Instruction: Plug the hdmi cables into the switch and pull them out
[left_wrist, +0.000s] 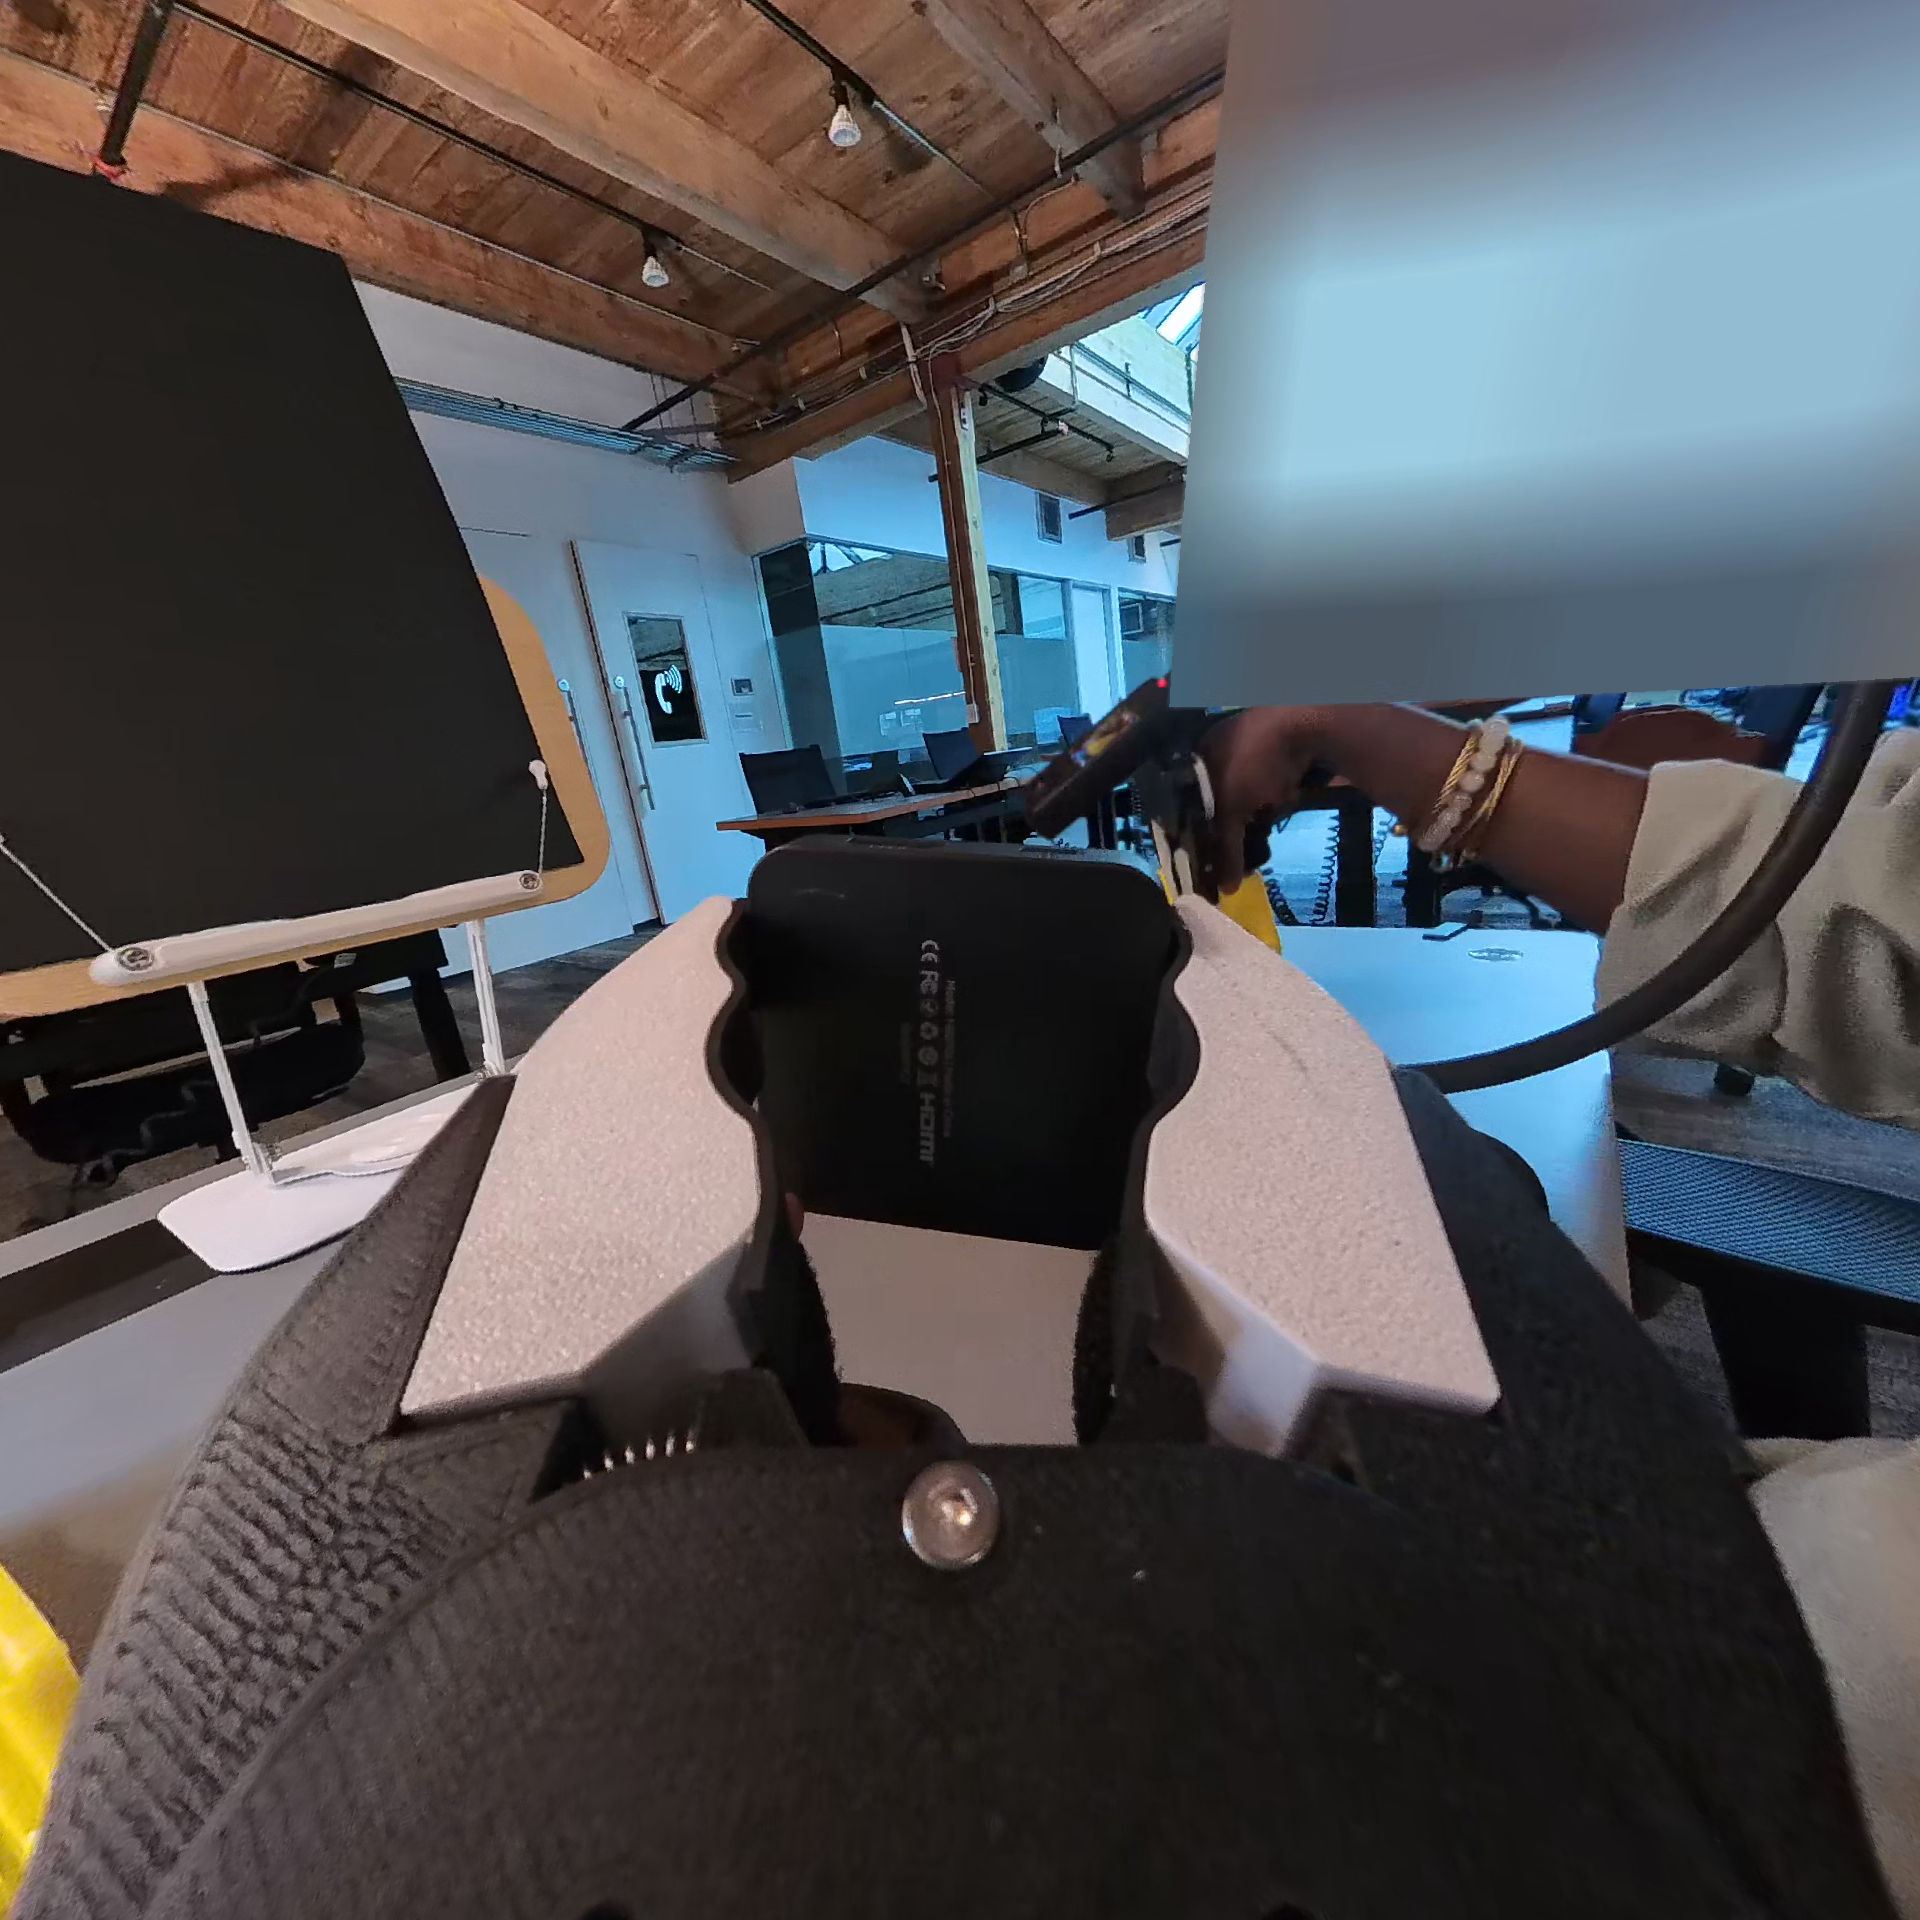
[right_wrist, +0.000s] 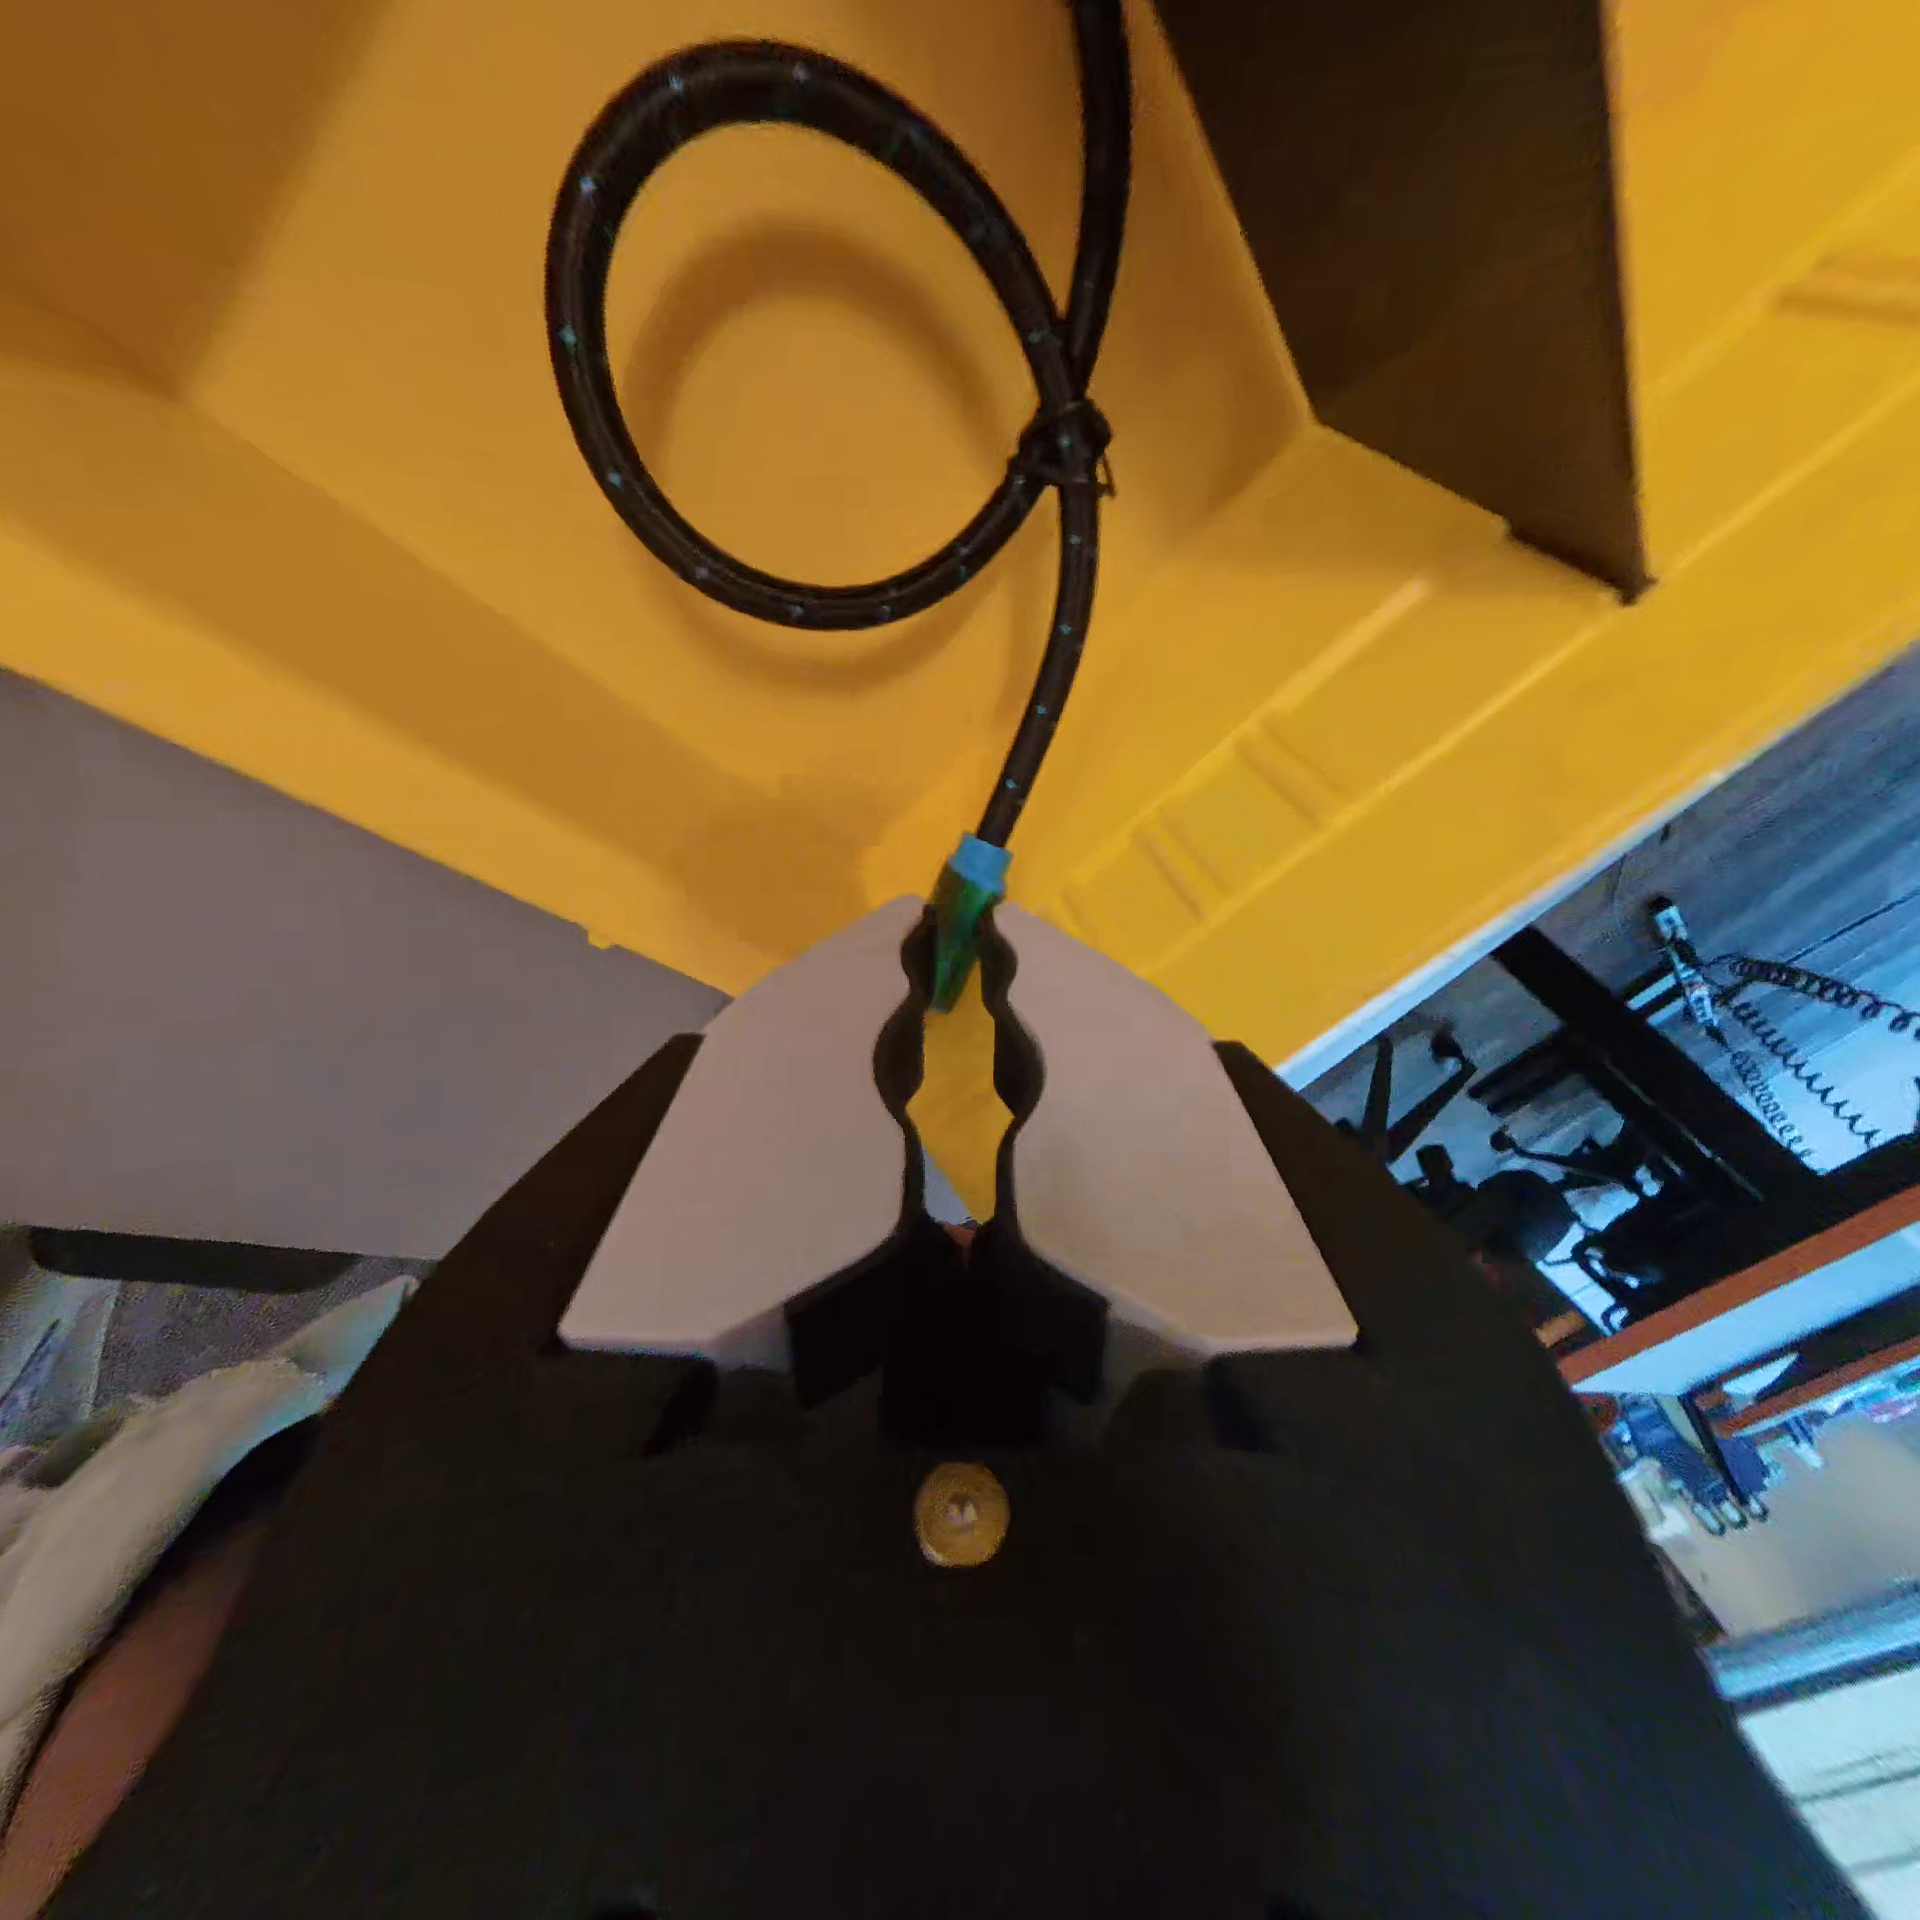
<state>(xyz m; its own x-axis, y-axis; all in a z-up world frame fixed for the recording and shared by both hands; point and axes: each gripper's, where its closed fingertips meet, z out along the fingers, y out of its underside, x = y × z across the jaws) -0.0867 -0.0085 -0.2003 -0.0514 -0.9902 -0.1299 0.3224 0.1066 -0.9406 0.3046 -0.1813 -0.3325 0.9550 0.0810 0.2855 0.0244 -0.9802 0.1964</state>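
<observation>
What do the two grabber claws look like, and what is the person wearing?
Both the left gripper and right gripper have textured black bodies, pale grey fingers with wavy black pads, and one silver screw. The person wears a loose beige sleeve and gold and pearl bracelets.

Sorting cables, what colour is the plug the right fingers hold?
Green plug with a light blue collar; right wrist view.

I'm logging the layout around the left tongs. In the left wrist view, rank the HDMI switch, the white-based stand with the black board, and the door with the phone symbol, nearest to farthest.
1. HDMI switch: gripped between the left tongs.
2. White-based stand with black board: on the desk, left.
3. Door with phone symbol: across the room, left of centre.
</observation>
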